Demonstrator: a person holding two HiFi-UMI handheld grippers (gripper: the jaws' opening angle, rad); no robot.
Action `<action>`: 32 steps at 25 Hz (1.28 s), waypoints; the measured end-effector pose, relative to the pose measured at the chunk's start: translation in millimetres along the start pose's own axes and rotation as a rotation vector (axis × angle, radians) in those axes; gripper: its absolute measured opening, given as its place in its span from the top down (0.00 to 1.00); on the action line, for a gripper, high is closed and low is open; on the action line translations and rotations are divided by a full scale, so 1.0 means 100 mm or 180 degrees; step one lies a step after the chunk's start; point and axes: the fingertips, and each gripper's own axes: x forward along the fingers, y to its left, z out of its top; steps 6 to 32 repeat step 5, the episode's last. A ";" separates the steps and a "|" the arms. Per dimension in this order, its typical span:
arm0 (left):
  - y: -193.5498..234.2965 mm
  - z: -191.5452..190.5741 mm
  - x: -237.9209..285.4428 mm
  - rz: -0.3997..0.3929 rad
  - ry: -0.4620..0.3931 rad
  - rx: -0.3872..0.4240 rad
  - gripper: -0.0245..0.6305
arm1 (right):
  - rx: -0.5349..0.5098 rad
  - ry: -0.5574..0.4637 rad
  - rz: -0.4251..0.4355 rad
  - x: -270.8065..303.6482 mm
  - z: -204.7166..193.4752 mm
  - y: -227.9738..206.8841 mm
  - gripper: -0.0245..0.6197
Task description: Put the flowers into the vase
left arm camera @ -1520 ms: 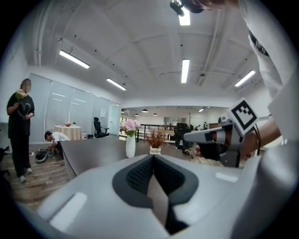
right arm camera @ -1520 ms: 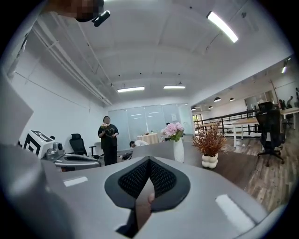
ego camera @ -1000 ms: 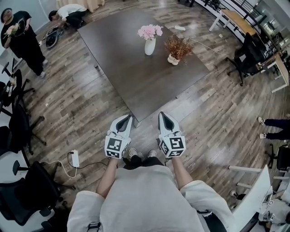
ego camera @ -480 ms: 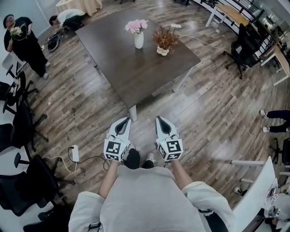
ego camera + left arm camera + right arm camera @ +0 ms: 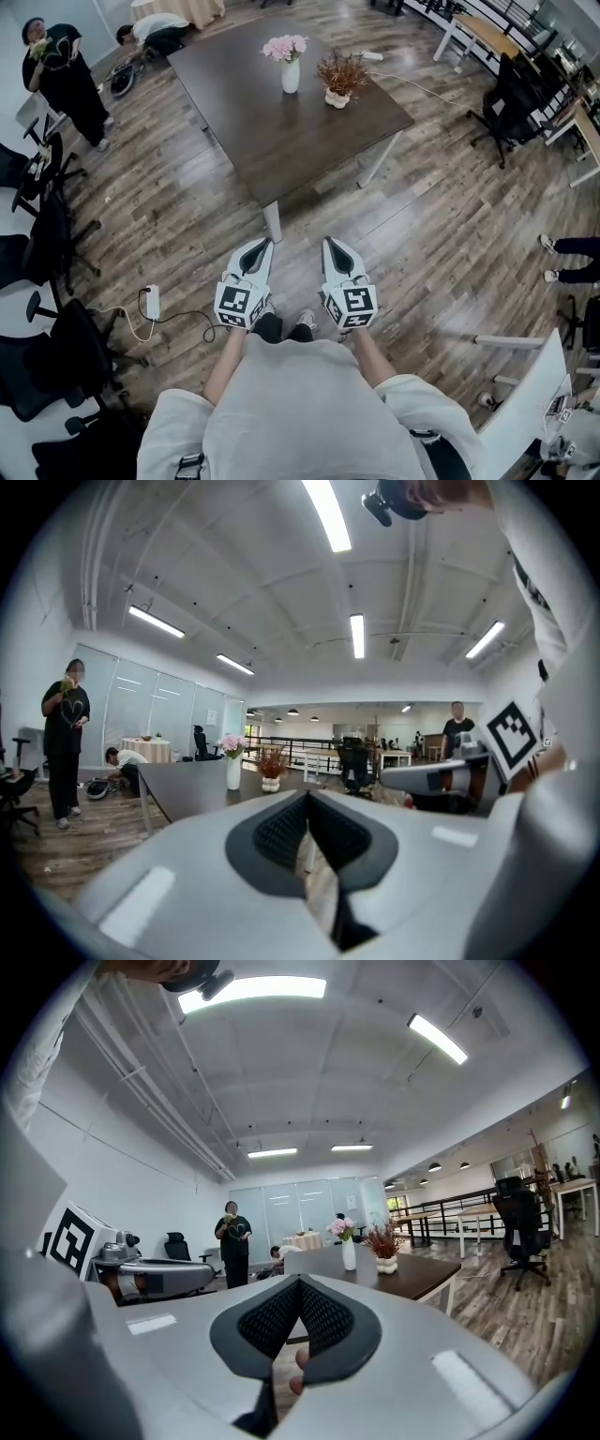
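Pink flowers (image 5: 285,46) stand in a white vase (image 5: 291,77) on the dark table (image 5: 281,131), far ahead of me. Beside it is a dried brown plant (image 5: 342,73) in a small white pot. My left gripper (image 5: 258,246) and right gripper (image 5: 336,246) hang side by side over the wood floor, well short of the table, both shut and holding nothing. The vase (image 5: 233,772) shows small and distant in the left gripper view beyond the shut left gripper (image 5: 307,799). In the right gripper view the vase (image 5: 349,1254) stands past the shut right gripper (image 5: 299,1283).
A person in black (image 5: 66,75) stands at the far left holding flowers; another person (image 5: 155,33) crouches behind the table. Office chairs (image 5: 37,244) line the left side, and a power strip (image 5: 152,302) with its cable lies on the floor. A black chair (image 5: 511,103) and desks are at the right.
The table with the vase has drawn farther away as I back off from it. Both grippers stay shut, side by side.
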 end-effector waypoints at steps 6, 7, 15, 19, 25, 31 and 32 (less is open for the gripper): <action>-0.08 0.03 0.01 -0.0013 0.0021 0.0012 0.95 | -0.0028 0.0013 0.0004 -0.04 0.03 -0.03 0.97; -0.08 0.03 0.01 -0.0013 0.0021 0.0012 0.95 | -0.0028 0.0013 0.0004 -0.04 0.03 -0.03 0.97; -0.08 0.03 0.01 -0.0013 0.0021 0.0012 0.95 | -0.0028 0.0013 0.0004 -0.04 0.03 -0.03 0.97; -0.08 0.03 0.01 -0.0013 0.0021 0.0012 0.95 | -0.0028 0.0013 0.0004 -0.04 0.03 -0.03 0.97; -0.08 0.03 0.01 -0.0013 0.0021 0.0012 0.95 | -0.0028 0.0013 0.0004 -0.04 0.03 -0.03 0.97; -0.08 0.03 0.01 -0.0013 0.0021 0.0012 0.95 | -0.0028 0.0013 0.0004 -0.04 0.03 -0.03 0.97; -0.08 0.03 0.01 -0.0013 0.0021 0.0012 0.95 | -0.0028 0.0013 0.0004 -0.04 0.03 -0.03 0.97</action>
